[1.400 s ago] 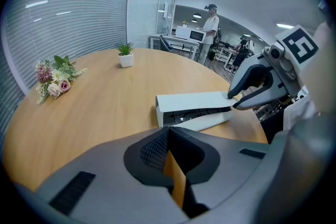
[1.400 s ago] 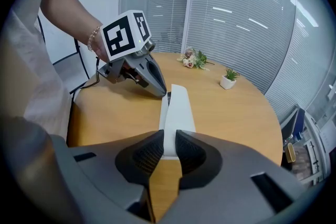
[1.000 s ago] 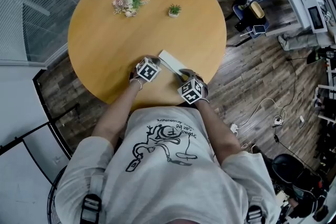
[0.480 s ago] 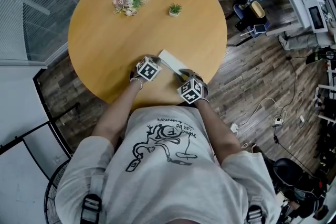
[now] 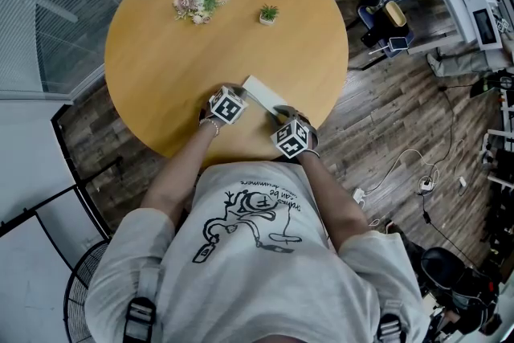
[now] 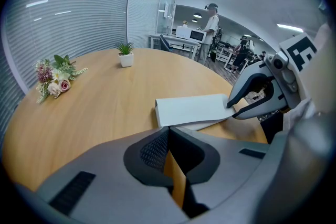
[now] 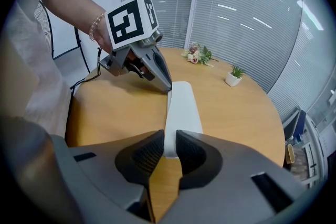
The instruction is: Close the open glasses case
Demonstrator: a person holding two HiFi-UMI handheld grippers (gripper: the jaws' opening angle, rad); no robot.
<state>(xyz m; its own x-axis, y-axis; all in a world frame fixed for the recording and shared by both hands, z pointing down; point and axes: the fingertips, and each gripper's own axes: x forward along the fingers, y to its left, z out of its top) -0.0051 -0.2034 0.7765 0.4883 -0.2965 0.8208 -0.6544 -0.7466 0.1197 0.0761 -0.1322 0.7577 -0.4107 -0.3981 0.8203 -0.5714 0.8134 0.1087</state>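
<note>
A white case (image 5: 261, 92) lies on a round wooden counter (image 5: 161, 52), near the edge closest to the person, between two hand-held grippers. In the left gripper view its lid seems almost down, with a thin wedge of gap at one end; whether it has latched cannot be told.

The left gripper (image 5: 238, 95) has its jaws together with nothing between them, and its tip rests against one long side of the case. The right gripper (image 7: 169, 144) has its jaws drawn nearly together, with the near end of the case in the narrow gap, apparently pinched.

Risks, as a judgement: the case is held at one end only, so a squeeze there may twist it or let the far end of the lid spring up. It also sits near the counter edge. A sideways push from the left gripper could skid it toward the person and off.

A small bunch of flowers (image 5: 195, 4) and a tiny potted plant (image 5: 267, 14) sit on the far side, well apart. Nothing stands in the way.
</note>
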